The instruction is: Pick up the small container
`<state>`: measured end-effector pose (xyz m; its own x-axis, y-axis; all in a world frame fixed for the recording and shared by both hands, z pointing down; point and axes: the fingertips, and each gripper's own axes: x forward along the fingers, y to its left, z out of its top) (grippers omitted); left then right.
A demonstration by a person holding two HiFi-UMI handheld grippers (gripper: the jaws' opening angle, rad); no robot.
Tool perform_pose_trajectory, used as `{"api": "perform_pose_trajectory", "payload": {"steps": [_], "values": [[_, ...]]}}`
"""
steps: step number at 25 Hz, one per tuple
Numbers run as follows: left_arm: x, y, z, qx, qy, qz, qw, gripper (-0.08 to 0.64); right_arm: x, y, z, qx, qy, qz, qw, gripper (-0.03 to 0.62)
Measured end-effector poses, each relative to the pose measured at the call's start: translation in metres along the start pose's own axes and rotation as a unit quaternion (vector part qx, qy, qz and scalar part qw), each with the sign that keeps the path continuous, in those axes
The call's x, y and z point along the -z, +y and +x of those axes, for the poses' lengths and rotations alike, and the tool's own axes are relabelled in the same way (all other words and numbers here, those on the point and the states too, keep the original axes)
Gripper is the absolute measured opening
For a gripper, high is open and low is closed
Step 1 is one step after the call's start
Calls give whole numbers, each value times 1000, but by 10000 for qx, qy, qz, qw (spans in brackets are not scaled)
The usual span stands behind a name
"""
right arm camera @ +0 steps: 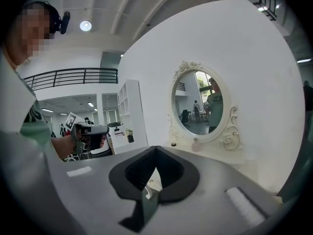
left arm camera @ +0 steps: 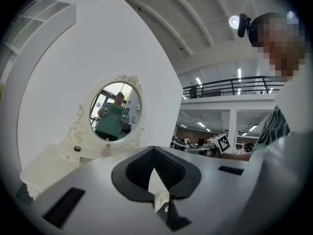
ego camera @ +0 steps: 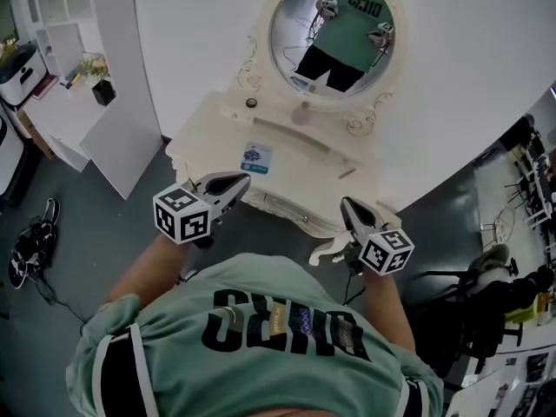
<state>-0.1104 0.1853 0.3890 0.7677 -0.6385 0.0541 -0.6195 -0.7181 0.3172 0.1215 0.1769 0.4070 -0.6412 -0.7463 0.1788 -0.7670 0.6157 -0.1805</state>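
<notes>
A small dark round container [ego camera: 251, 102] sits on the raised shelf of the white dressing table [ego camera: 295, 168], left of the mirror's foot. It also shows in the left gripper view as a container [left arm camera: 77, 149] and in the right gripper view as a container [right arm camera: 173, 144]. A small pale pink bottle [ego camera: 303, 111] stands to its right on the same shelf. My left gripper [ego camera: 228, 183] hovers at the table's front left edge, shut and empty. My right gripper [ego camera: 352, 208] is off the front right corner, jaws together, holding nothing. Both are well short of the container.
An oval mirror [ego camera: 334, 29] in an ornate frame rises behind the shelf against a white wall. A blue and white packet [ego camera: 256, 157] and a thin stick [ego camera: 347, 173] lie on the tabletop. White shelving [ego camera: 65, 50] stands at left, with dark shoes [ego camera: 30, 241] on the floor.
</notes>
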Motion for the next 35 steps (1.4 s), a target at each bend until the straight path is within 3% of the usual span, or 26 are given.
{"api": "perform_pose_trajectory", "payload": {"steps": [8,14,21,31,35], "values": [[13,-10,20,-19,150,14,9999,2,10,-20,-3,-76,-63,134,9999,9],[10,19,25,0,254,-49,9997,2,16,-27,23,-3,-25,259,9997,9],[-13,90,58,462,244,38,9986,2,-1,-49,89,394,-69,189,9990,9],[-84,224,108,1059,299,163,9938,2,-60,-74,218,874,-83,-14,9961,9],[-100,268,128,1231,348,107,9917,2,-74,-91,250,1140,-116,122,9933,9]]}}
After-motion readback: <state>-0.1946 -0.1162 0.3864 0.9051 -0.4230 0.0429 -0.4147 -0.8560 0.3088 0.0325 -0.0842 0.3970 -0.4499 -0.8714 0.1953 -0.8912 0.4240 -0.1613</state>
